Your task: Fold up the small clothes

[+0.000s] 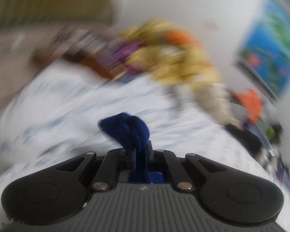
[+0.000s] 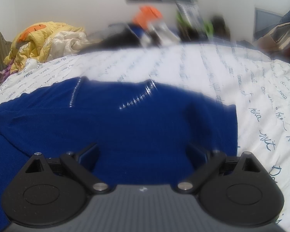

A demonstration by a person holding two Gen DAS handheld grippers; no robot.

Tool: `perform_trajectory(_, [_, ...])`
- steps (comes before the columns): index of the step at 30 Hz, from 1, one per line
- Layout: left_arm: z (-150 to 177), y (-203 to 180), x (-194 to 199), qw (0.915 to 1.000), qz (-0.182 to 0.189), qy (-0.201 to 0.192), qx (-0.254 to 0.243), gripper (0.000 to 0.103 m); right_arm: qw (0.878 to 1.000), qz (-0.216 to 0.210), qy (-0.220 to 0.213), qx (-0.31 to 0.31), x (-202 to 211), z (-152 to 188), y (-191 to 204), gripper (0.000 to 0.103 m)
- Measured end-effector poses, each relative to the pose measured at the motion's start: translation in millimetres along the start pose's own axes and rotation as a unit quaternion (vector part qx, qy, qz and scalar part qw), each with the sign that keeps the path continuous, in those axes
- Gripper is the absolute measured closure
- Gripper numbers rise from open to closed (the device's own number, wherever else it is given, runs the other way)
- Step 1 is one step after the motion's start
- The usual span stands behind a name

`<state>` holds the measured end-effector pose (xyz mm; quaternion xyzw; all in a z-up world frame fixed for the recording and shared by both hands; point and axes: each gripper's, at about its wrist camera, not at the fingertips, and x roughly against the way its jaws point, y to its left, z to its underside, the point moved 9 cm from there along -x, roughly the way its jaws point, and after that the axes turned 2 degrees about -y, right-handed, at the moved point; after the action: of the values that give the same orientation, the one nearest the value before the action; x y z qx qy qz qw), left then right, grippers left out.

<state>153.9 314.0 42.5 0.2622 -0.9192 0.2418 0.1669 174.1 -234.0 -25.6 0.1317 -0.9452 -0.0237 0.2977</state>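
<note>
Bedsheet (image 2: 203, 73) under sweater (image 2: 125, 125), left hand-held gripper (image 1: 141, 154) pinching.

I see soft, even daylight and no hard shadows. The left wrist view is strongly smeared by motion blur, worst from 9 to 3 o'clock. The right wrist view is sharper, only hazy at 12 o'clock; its corners are dark and bent.

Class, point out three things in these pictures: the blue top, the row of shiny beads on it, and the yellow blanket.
blue top (image 2: 137, 127): right wrist view, middle of the cloth.
beads (image 2: 139, 98): right wrist view, mid right-hand row.
yellow blanket (image 2: 31, 44): right wrist view, front folds.
</note>
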Motion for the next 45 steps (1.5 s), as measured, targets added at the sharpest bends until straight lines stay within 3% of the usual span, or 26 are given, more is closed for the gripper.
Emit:
perform_trajectory(2, [10,-79,31,0.9911,0.047,-0.057,-0.11,0.096,1.0,-0.008,-0.004,-0.013,1,-1,-3,0.005])
perform_trajectory(4, [44,-158,63,0.964,0.114,-0.097,-0.22,0.096,0.999,-0.02,-0.011,-0.035,3,-2,-7,0.005])
perform_trajectory(6, [107,-231,91,0.9203,0.188,-0.11,-0.325,0.096,0.998,-0.033,-0.018,-0.058,5,-2,-12,0.005])
perform_trajectory(8, [177,-277,107,0.8756,0.236,-0.099,-0.409,0.094,0.996,-0.044,-0.024,-0.077,6,-3,-16,0.005])
perform_trajectory(11, [269,-304,108,0.8225,0.267,-0.039,-0.5,0.092,0.993,-0.055,-0.03,-0.098,8,-4,-19,0.005])
perform_trajectory(13, [299,-306,102,0.8017,0.262,-0.006,-0.537,0.092,0.992,-0.061,-0.032,-0.107,9,-5,-21,0.005])
perform_trajectory(16, [297,-302,100,0.8003,0.265,-0.005,-0.538,0.091,0.99,-0.066,-0.031,-0.119,9,-6,-23,0.005])
perform_trajectory(18, [295,-294,101,0.7923,0.264,-0.022,-0.55,0.077,0.984,-0.066,-0.017,-0.165,10,-11,-26,0.005])
perform_trajectory(20, [291,-287,115,0.7855,0.261,-0.052,-0.558,0.013,0.962,-0.106,0.003,-0.253,15,-23,-21,0.003])
perform_trajectory(21, [285,-282,124,0.7908,0.262,-0.069,-0.549,0.0,0.948,-0.15,0.01,-0.281,17,-29,-11,0.003])
perform_trajectory(23, [273,-273,138,0.808,0.287,-0.057,-0.511,0.001,0.928,-0.221,0.064,-0.291,10,-36,19,0.005])
perform_trajectory(24, [269,-266,140,0.8191,0.298,-0.028,-0.489,0.001,0.926,-0.232,0.098,-0.282,2,-36,32,0.005])
perform_trajectory(27, [257,-246,136,0.8526,0.305,0.021,-0.424,0.0,0.937,-0.212,0.149,-0.236,-19,-34,56,0.009])
perform_trajectory(29, [252,-229,125,0.8766,0.287,0.041,-0.384,0.0,0.939,-0.203,0.168,-0.221,-30,-33,65,0.038])
perform_trajectory(30, [252,-222,116,0.8875,0.276,0.067,-0.363,0.0,0.939,-0.196,0.178,-0.22,-36,-32,67,0.044])
perform_trajectory(33, [239,-211,99,0.9107,0.274,0.1,-0.292,0.0,0.944,-0.174,0.176,-0.216,-45,-33,70,0.076])
perform_trajectory(34, [237,-208,92,0.916,0.268,0.112,-0.277,0.0,0.946,-0.165,0.18,-0.212,-49,-31,70,0.092])
perform_trajectory(37, [229,-202,74,0.9259,0.258,0.147,-0.234,0.0,0.957,-0.17,0.152,-0.182,-38,-42,72,0.096])
perform_trajectory(40, [219,-191,66,0.9348,0.255,0.149,-0.198,0.0,0.966,-0.183,0.068,-0.172,4,-76,52,0.096])
perform_trajectory(42, [218,-193,62,0.9355,0.253,0.15,-0.196,0.0,0.975,-0.147,0.032,-0.163,23,-82,15,0.096])
perform_trajectory(45, [223,-193,65,0.9322,0.257,0.149,-0.207,0.0,0.981,-0.07,0.054,-0.173,19,-48,-50,0.096])
